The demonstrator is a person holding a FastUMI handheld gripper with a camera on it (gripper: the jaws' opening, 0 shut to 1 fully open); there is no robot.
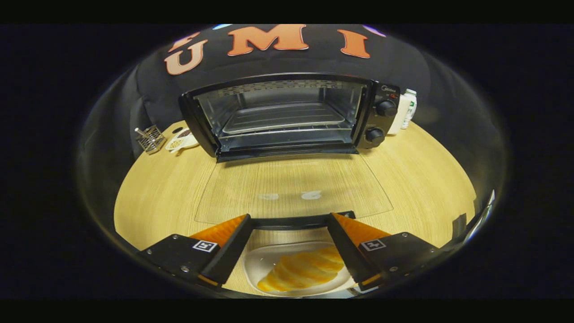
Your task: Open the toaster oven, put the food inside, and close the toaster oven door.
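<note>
Wooden tabletop (170,193) is lying under the gripper (291,233), hovering wide open and empty above soft, crushable bread (302,269) on a plate (255,264), best pinched gently across its middle, the toaster oven (287,114) standing open beyond.

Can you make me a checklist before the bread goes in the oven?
1. Black toaster oven glass door open, lying flat: ok.
2. Metal rack inside bare: ok.
3. Golden croissant on white plate, between the fingers: ok.
4. Gripper open: ok.
5. Fingers touching the croissant: cannot tell.
6. Wooden table path past the door's dark handle: ok.
</note>
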